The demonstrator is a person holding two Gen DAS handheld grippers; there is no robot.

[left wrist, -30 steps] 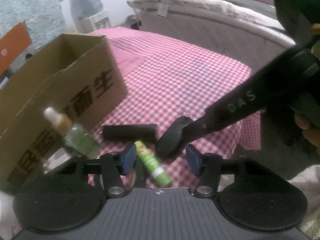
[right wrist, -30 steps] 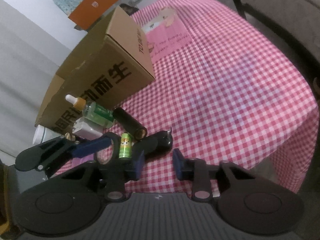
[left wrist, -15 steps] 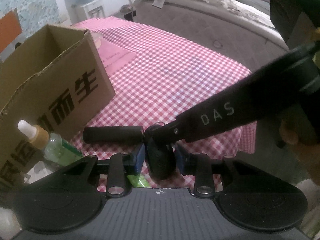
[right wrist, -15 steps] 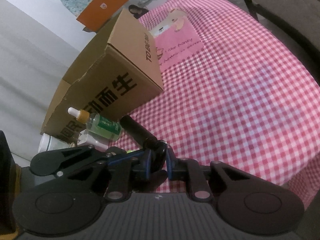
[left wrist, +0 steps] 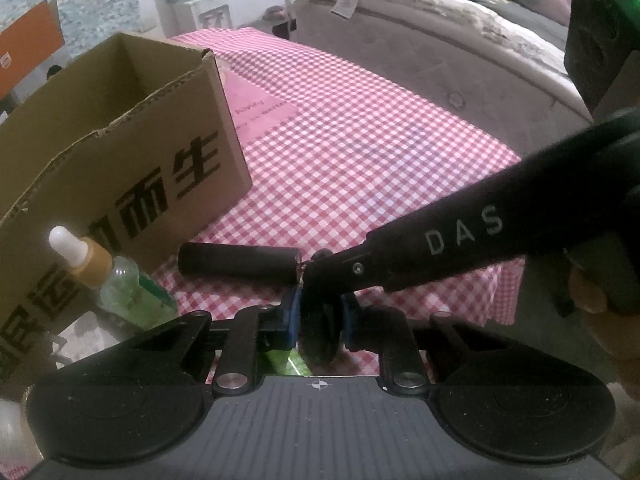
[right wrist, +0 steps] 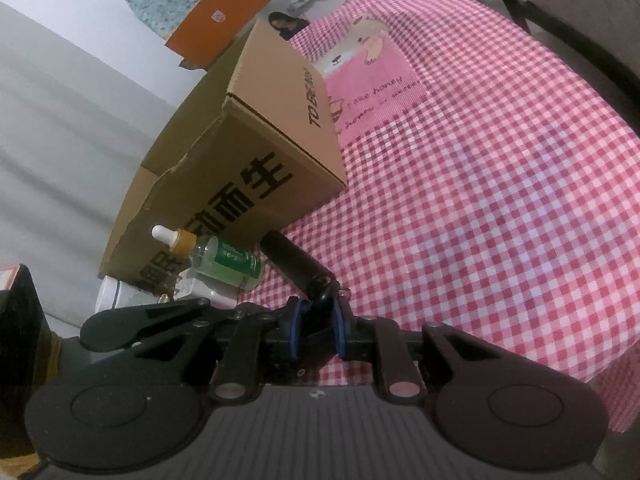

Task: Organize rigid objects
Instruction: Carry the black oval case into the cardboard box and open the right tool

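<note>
Black rounded item (left wrist: 320,336), just in front of the cardboard box (left wrist: 120,152): both your grippers close on it; L gripper (left wrist: 319,326) pads tight on its body; R gripper (right wrist: 314,330) pads pinch it too, narrow gap.
Risk: two grips pulling apart may twist it loose; it may knock the black cylinder (left wrist: 239,264) touching it, which could roll off the checked cloth (left wrist: 360,152); dropper bottle (left wrist: 116,284) beside the box may tip.
Writing: box side "TO BE"; front, large Chinese chars, "而生" legible; R gripper finger, "DAS"; cloth patch script unreadable.
</note>
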